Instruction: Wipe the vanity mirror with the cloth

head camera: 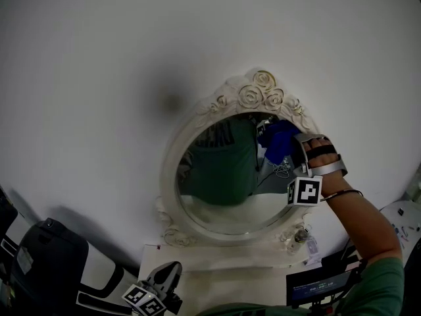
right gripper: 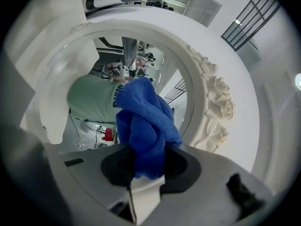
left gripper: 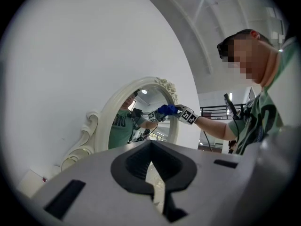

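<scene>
Left gripper (head camera: 171, 270) sits low, below the mirror's bottom edge over the white desk (head camera: 230, 278). Its fingers are together with nothing between them, pointing up at the oval vanity mirror with white carved frame (head camera: 170, 176).

Right gripper (head camera: 291, 151) is up at the mirror's upper right. Its fingers are clamped on the bunched blue terry cloth (right gripper: 146, 121), which bulges out past the fingertips in a thick twisted wad. In the left gripper view the cloth (left gripper: 167, 109) meets its own reflection, so it is touching the glass.

The cloth (head camera: 277, 140) sits on the glass just inside the mirror's right rim and just below the rose carving (head camera: 260, 92) on top of the frame. In the right gripper view the raised frame (right gripper: 211, 107) curves close on the cloth's right.

Open glass runs left of and below the cloth across most of the oval, reflecting a green shirt. The rim is raised all round, with scrollwork at the mirror's lower left and lower right.

A plain white wall (head camera: 99, 78) is behind the mirror. A small dark screen (head camera: 319, 285) sits below the mirror's lower right, near the right forearm.
</scene>
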`<state>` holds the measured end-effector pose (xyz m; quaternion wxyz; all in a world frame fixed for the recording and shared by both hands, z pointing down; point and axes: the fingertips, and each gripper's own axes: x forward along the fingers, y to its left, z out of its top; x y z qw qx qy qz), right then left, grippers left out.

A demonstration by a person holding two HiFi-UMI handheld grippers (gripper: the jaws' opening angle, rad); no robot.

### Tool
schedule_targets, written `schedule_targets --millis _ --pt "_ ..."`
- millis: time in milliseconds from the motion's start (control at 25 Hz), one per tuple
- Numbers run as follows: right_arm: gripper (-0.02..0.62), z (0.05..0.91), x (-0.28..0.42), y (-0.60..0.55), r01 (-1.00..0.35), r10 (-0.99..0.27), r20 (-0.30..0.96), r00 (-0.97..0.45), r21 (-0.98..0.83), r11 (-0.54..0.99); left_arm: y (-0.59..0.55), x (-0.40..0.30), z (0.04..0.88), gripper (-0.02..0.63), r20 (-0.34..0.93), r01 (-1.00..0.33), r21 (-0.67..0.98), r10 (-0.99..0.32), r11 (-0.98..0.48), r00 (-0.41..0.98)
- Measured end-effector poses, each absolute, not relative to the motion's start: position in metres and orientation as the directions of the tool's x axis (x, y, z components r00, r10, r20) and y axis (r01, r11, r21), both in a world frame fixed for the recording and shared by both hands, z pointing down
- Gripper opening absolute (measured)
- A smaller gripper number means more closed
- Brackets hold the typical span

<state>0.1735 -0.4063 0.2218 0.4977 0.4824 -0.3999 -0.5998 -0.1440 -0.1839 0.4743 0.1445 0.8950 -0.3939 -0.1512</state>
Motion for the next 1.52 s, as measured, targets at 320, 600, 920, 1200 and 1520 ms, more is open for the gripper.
schedule_targets --millis 320,600,920,1200,1520 --pt "0.107 0.223 0.183 -0.406 0.204 -0.986 -0.166 0.003 0.966 -0.162 -0.183 -0.147 0.472 0.006 -0.159 -0.663 0.382 -0.753 -0.643 0.639" --pt "0.114 0.229 0.048 -0.380 0.173 -0.938 -0.161 -0.307 0.960 -0.221 -0.176 -0.169 0.474 0.006 -0.160 -0.694 0.393 -0.788 -0.603 0.594" --pt "0.114 0.253 -0.089 -0.399 0.229 -0.879 -0.099 -0.467 0.946 -0.228 -0.159 -0.195 0.475 0.006 -0.158 -0.732 0.407 -0.831 -0.547 0.533" --pt "0.109 0.253 -0.094 -0.402 0.217 -0.880 -0.115 -0.462 0.947 -0.237 -0.159 -0.202 0.487 0.006 -0.144 -0.732 0.428 -0.840 -0.530 0.523" --pt "0.106 0.258 -0.053 -0.402 0.201 -0.900 -0.078 -0.428 0.963 -0.179 -0.171 -0.177 0.480 0.006 -0.155 -0.700 0.410 -0.801 -0.585 0.578"
